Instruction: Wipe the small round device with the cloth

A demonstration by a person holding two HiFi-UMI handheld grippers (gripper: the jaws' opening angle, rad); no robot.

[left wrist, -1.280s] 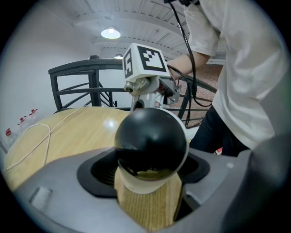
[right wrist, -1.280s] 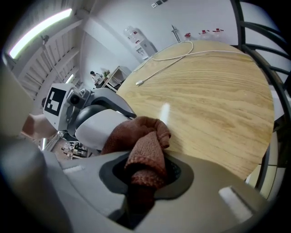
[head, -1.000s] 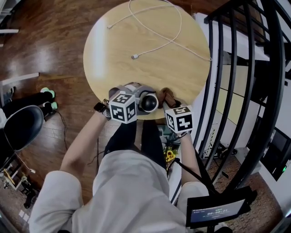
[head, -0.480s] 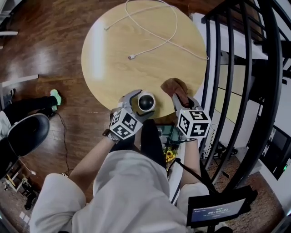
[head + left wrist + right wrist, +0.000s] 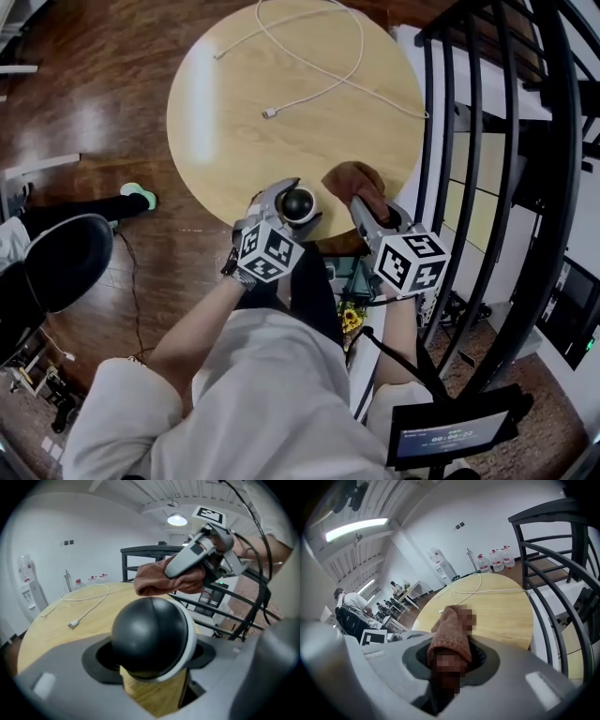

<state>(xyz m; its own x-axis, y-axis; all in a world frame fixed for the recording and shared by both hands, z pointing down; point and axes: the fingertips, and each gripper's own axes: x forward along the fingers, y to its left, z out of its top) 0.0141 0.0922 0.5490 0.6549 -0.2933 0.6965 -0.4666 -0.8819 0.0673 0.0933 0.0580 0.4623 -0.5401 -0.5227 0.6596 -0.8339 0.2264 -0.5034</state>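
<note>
gripping the small round device [image 5: 150,637], the left gripper [image 5: 292,210] sits over the near edge of the round wooden table [image 5: 234,122]. its jaws have just been closing and stand wide, with the black dome pressed between both pads. a white rim shows along the dome's right and lower side in the left gripper view. the right gripper [image 5: 367,208] is clamped on a bunched brown cloth [image 5: 354,180], which sticks out past its jaws toward the far side. the cloth hangs just right of the device; whether the two touch cannot be told. a white cable [image 5: 309,89] loops across the far half of the table, well apart from both grippers, its plug end lying toward the left. a black railing [image 5: 487,141] runs along the right, and a dark chair [image 5: 56,262] stands at the left on the wooden floor [image 5: 84,84].
</note>
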